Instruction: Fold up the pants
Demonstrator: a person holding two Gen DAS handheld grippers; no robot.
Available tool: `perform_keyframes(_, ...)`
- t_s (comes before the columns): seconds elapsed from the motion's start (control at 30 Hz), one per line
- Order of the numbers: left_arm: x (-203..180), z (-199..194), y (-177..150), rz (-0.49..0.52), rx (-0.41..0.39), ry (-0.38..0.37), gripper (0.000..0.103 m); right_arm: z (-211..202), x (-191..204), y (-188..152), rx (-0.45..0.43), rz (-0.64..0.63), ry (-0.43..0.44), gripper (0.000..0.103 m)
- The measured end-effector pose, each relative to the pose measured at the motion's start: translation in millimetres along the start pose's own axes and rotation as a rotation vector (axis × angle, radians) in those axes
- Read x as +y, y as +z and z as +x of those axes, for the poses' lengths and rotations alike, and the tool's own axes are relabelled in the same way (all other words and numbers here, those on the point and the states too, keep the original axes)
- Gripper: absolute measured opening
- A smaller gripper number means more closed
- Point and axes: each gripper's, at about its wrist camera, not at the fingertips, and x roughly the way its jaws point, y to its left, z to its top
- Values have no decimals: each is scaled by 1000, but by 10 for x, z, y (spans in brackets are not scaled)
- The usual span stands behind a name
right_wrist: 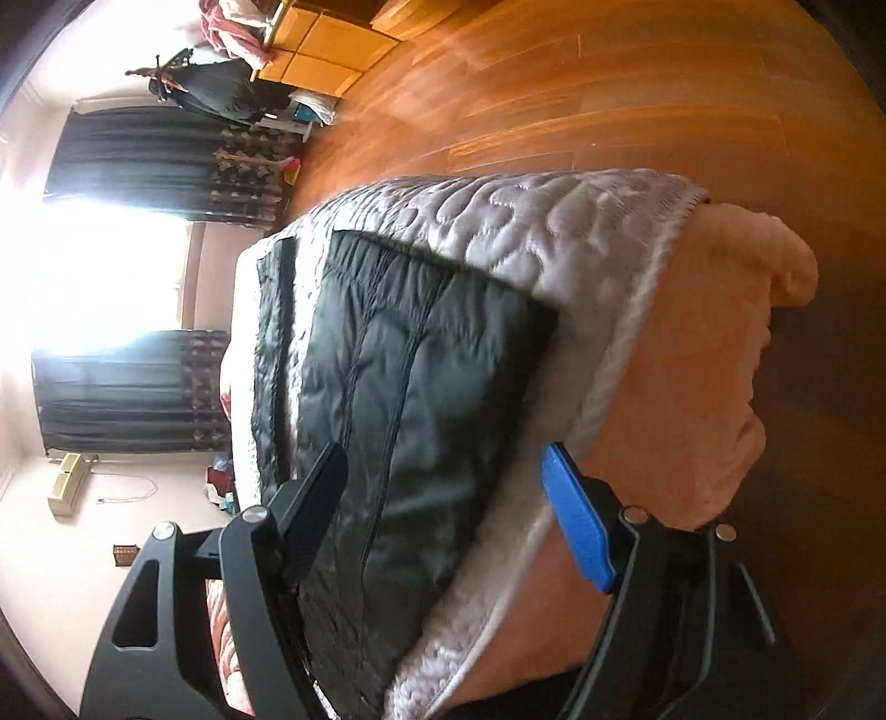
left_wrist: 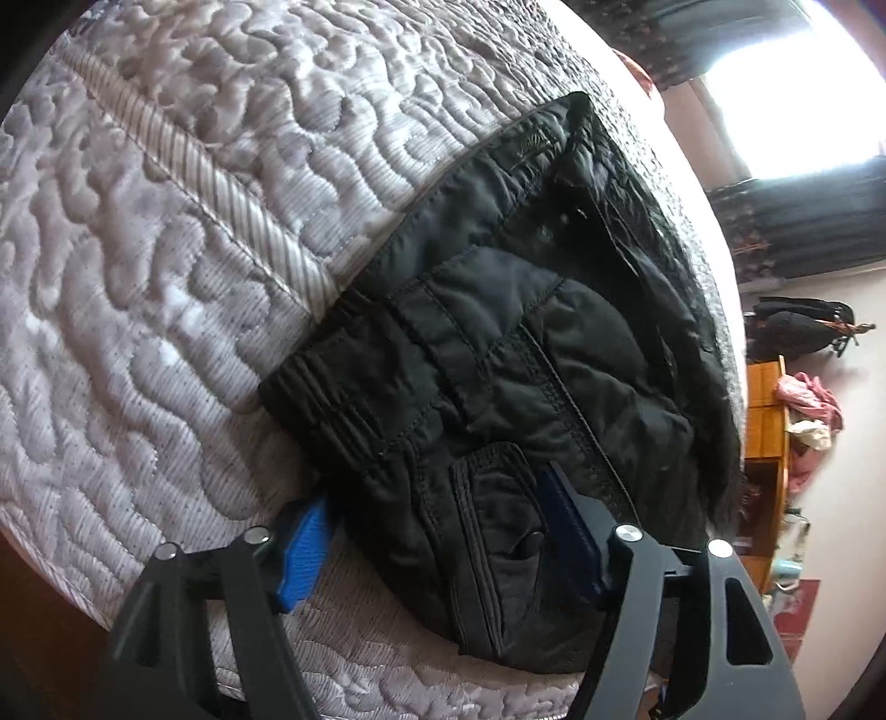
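Note:
The black quilted pants [left_wrist: 498, 354] lie on a grey quilted bedspread [left_wrist: 166, 232], waistband and pocket end nearest the left gripper. My left gripper [left_wrist: 437, 526] is open, its blue pads [left_wrist: 302, 545] either side of the pants' near edge, fabric between the fingers. In the right wrist view the pants [right_wrist: 410, 387] lie flat along the bed's edge. My right gripper [right_wrist: 448, 509] is open, one finger over the pants, the blue pad [right_wrist: 576, 520] over the bedspread's edge [right_wrist: 554, 232].
A peach blanket [right_wrist: 709, 387] hangs off the bed beyond the bedspread. Wooden floor [right_wrist: 554, 83] lies below. A bright window with dark curtains [right_wrist: 138, 149], a wooden cabinet [right_wrist: 326, 50] with clothes, and a coat stand are at the room's far side.

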Motion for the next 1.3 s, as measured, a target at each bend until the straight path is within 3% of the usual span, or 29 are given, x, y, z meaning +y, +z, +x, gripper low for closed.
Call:
perform_keyframes(0.03, 0, 4, 0, -8, -4, 19, 59, 48, 7, 30, -1, 0, -2, 73)
perform_keyframes(0.07, -14, 25, 3, -15, -8, 42, 47, 97, -17, 62, -6, 4, -5, 73)
perform_keyframes(0.13, 43, 2, 9, -50, -21, 23, 37, 168, -1, 101, -7, 3, 4, 70)
perform_keyframes(0.17, 89, -46, 13, -62, -29, 10, 31, 188, 15, 115, -11, -5, 14, 57)
perform_keyframes(0.27, 112, -144, 20, -83, -78, 12, 20, 227, 27, 135, -11, -7, 37, 32)
perform_keyframes(0.33, 115, -186, 37, -116, -101, 0, 18, 238, 73, 109, -7, -18, 47, 23)
perform_keyframes(0.63, 494, -615, 95, -205, -211, 52, 17, 423, 519, -445, 103, -138, 59, 21)
perform_keyframes(0.83, 966, -793, 318, -223, -199, 84, 19, 708, 621, -724, 168, -224, -37, 21)
perform_keyframes(0.9, 927, -756, 357, -179, -169, 96, 22, 768, 606, -703, 179, -234, -90, 33)
perform_keyframes(0.93, 887, -764, 389, -159, -158, 103, 24, 776, 624, -702, 187, -248, -109, 50)
perform_keyframes(0.97, 855, -817, 410, -142, -154, 114, 26, 753, 655, -705, 189, -266, -118, 60)
perform_keyframes(1.03, 657, -926, 495, -83, -179, 172, 39, 631, 783, -663, 163, -323, -157, 63)
perform_keyframes(1.1, 396, -1152, 568, 42, -278, 269, 76, 484, 904, -538, 121, -361, -223, 67)
perform_keyframes(1.2, -18, -1337, 919, 179, -344, 269, 91, 347, 1195, -402, 69, -429, -250, 72)
perform_keyframes(1.3, -319, -1349, 1452, 241, -350, 173, 99, 464, 1704, -291, 86, -503, -203, 85)
